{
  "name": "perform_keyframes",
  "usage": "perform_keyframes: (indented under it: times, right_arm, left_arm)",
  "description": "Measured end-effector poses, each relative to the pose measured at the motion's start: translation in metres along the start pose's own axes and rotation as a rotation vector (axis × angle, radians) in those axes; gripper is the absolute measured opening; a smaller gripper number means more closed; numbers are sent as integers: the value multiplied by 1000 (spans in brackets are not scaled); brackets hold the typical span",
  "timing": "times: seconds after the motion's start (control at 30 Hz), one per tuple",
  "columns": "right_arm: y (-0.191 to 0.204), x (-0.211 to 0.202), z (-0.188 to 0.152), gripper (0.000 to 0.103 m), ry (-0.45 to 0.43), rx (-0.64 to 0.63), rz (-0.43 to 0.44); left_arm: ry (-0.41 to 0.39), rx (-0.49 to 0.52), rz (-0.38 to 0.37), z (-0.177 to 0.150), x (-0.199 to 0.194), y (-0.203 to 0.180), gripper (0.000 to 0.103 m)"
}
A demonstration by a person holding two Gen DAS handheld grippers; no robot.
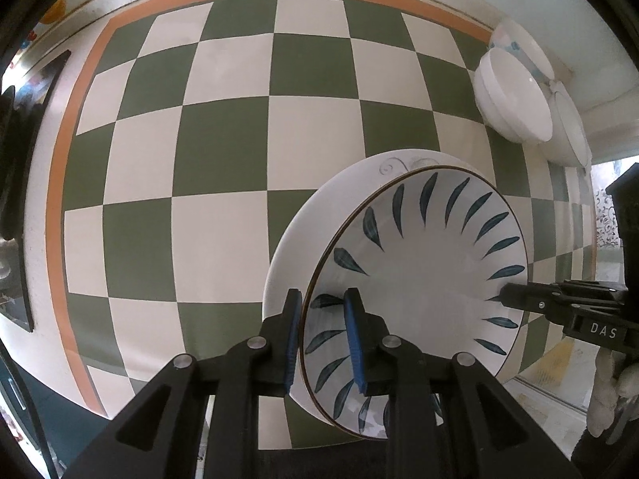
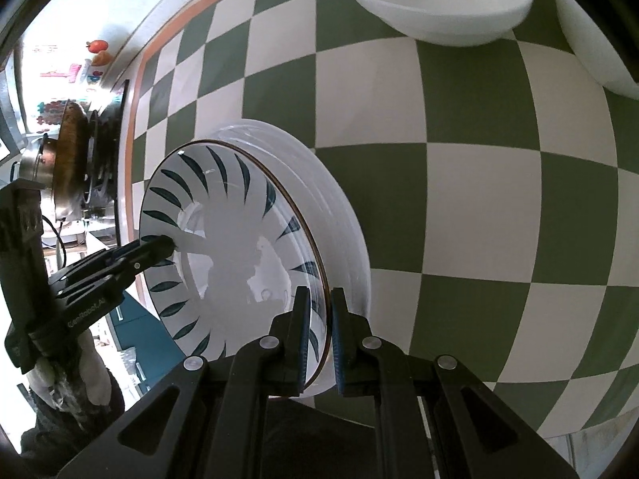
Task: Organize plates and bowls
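A white plate with dark blue leaf marks lies over a stack of plain white plates on the checkered cloth; I cannot tell whether they touch. My left gripper straddles its near rim and is shut on it, one finger inside and one outside. My right gripper is shut on the opposite rim the same way. Each gripper shows in the other's view: the right gripper at the plate's right edge, the left gripper at its left edge.
Two white bowls sit nested at the cloth's far side, with another white bowl beside them. The green and white checkered cloth has an orange border. A pan on a stove stands past the left edge.
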State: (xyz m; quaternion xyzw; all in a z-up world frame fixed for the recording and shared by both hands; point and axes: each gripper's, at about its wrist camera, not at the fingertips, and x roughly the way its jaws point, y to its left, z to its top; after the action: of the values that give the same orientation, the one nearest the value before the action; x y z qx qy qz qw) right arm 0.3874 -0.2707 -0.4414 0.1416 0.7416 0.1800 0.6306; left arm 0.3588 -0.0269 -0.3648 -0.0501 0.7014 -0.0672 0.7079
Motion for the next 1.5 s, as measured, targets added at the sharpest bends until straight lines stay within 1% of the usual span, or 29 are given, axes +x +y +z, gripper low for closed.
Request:
perform_keyframes:
  times: [0.37, 0.5, 1.07, 1.27, 1.3, 1.5]
  right_arm:
    - [10, 6, 6, 12, -2, 3, -30]
    - [20, 10, 7, 12, -1, -26, -71]
    - [28, 9, 7, 16, -59, 14, -103]
    - [28, 3, 9, 21, -77, 39, -106]
    - [29, 2, 10, 23, -78, 38, -104]
    - [33, -4, 11, 25, -96, 29, -125]
  left_arm:
    - [30, -13, -7, 3, 12, 3, 21]
    - [38, -31, -14, 2, 16, 7, 22]
    - [69, -66, -30, 8, 17, 16, 22]
    - [73, -60, -24, 5, 15, 16, 22]
    - [71, -57, -19, 5, 15, 16, 22]
    - [62, -61, -12, 5, 13, 14, 22]
